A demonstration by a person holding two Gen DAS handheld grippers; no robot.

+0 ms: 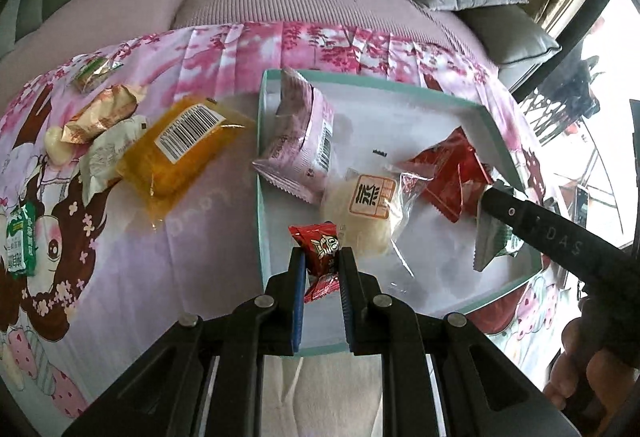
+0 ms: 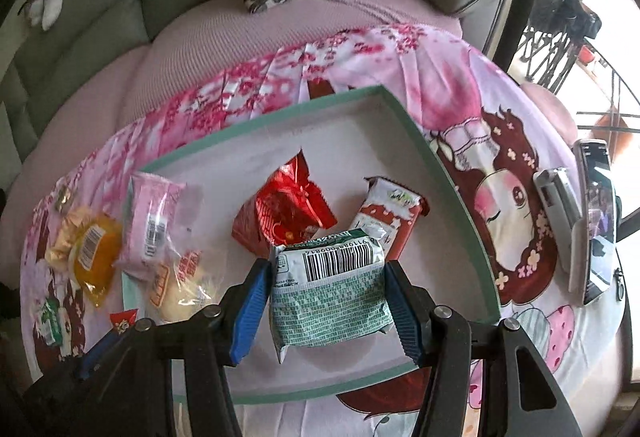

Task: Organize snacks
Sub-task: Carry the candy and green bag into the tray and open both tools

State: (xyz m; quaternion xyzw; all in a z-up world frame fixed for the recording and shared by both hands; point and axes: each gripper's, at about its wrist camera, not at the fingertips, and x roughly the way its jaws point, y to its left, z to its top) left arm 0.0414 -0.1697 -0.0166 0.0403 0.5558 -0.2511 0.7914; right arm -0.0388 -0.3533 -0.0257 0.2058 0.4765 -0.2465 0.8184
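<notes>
Partly hidden: left gripper (image 1: 322, 257) covers the lower end of a small red candy (image 1: 319, 241), fingers nearly shut, pinching it over the tray (image 1: 261, 173) edge. Right gripper (image 2: 327, 289), approx a third open, clamps a green-white packet (image 2: 328, 293), barcode up, above tray's white floor; its bottom edge is cut off from view.

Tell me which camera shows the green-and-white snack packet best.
The right wrist view: the green-and-white snack packet fills the centre, barcode up, clamped in the right tongs over the box. The left wrist view shows only its edge behind that tool's arm.
</notes>
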